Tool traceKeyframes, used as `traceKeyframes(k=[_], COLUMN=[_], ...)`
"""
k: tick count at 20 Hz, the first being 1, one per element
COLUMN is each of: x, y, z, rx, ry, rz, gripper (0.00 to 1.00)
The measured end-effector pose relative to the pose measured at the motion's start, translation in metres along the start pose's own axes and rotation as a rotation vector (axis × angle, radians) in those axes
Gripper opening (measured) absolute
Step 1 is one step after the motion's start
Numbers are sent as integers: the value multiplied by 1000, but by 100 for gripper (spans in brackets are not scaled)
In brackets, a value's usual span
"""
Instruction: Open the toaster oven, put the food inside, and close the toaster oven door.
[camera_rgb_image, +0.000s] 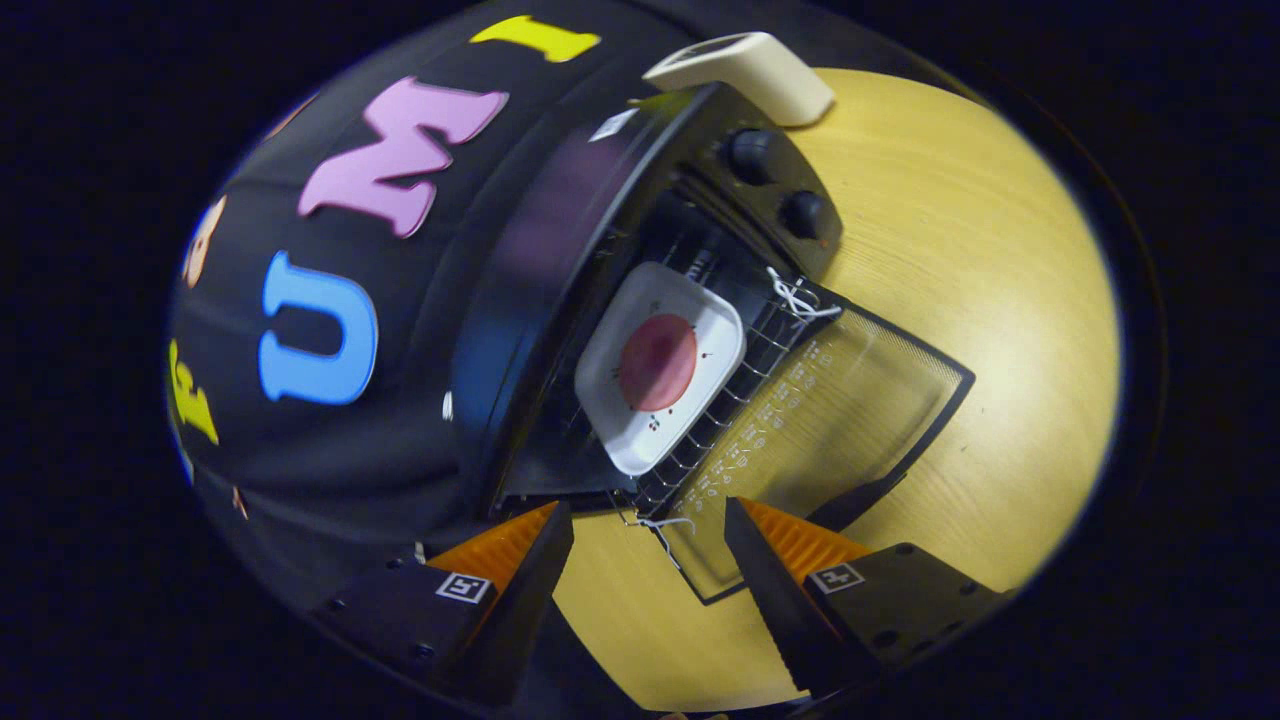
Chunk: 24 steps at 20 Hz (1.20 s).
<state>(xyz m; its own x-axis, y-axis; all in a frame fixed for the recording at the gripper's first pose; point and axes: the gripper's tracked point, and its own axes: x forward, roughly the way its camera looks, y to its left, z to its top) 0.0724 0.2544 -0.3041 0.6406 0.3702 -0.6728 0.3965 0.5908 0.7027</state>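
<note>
1. Toaster oven (520, 300) is my landmark, seen tilted; its body sits on the wooden table (1000, 300).
2. Inside it, on the wire rack (740, 380), lies the white plate (660, 365) with the round pink food (657, 362).
3. Glass door (830, 400) hangs fully open toward me.
4. Gripper (650, 550) spread wide, empty, straddling the door's near corner.
5. Risk: I clip the string (660, 525) or shove the door sideways, nudging the oven.

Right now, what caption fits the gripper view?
Open gripper before the open oven, plate of food inside.
</note>
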Motion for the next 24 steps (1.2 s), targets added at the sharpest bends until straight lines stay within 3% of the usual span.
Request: traceKeyframes(k=[5,10,14,24], x=[-33,-46,-36,16], y=[-23,-61,-94,-135], z=[-21,-50,-80,-75], rx=[-327,-567,-623,-760], ry=[63,158,273,201], rz=[4,-79,-155,-333], gripper=[99,99,99,100])
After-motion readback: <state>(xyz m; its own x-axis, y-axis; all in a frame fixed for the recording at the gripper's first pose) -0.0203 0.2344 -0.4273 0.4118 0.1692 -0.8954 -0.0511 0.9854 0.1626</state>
